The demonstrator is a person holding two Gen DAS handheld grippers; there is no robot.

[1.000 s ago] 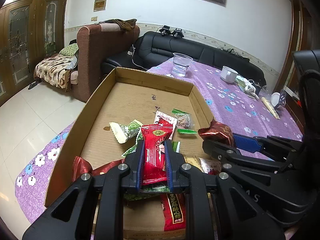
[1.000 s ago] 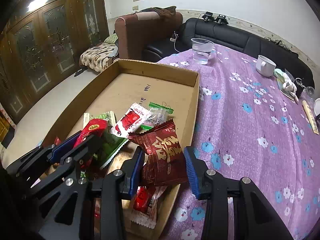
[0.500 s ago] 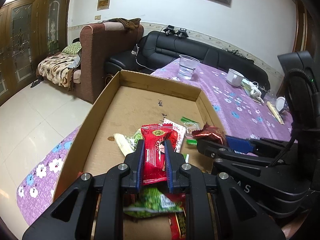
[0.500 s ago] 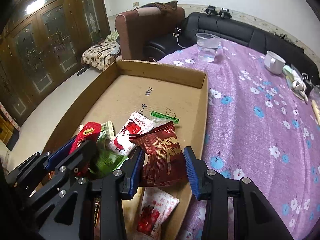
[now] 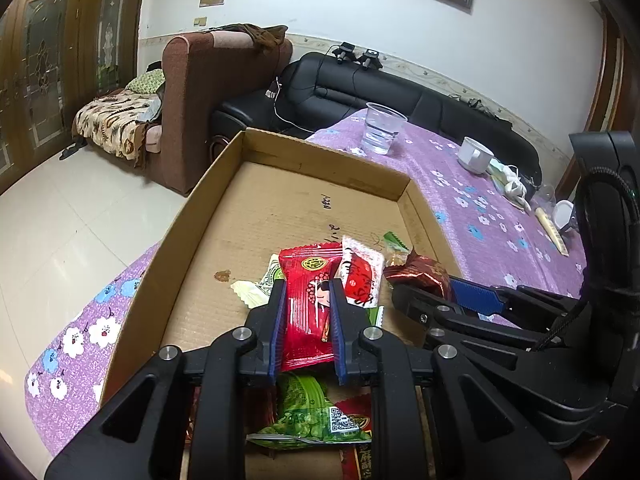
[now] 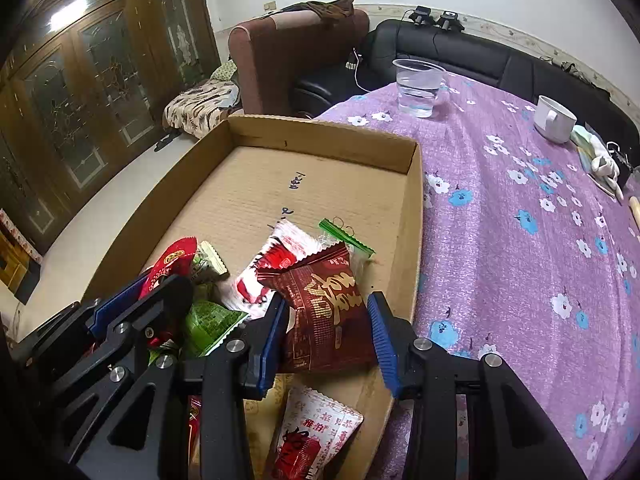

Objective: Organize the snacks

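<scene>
The left claw (image 5: 306, 304) is clenched on a red packet (image 5: 308, 300), at the centre of its frame, above the box (image 5: 320, 168). The right claw (image 6: 326, 320) grips a dark red packet (image 6: 324, 316) at lower centre. Both packets look light, soft and slippery; holding across the middle seems safest.

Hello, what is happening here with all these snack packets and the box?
A person is sorting snacks with two hand-held grippers above a cardboard box on a purple flowered tablecloth. The left hand-held gripper is shut on a bright red packet. The right hand-held gripper holds a dark red packet near the box's right wall. Other packets lie loose in the near part of the box; its far part is bare cardboard.
</scene>
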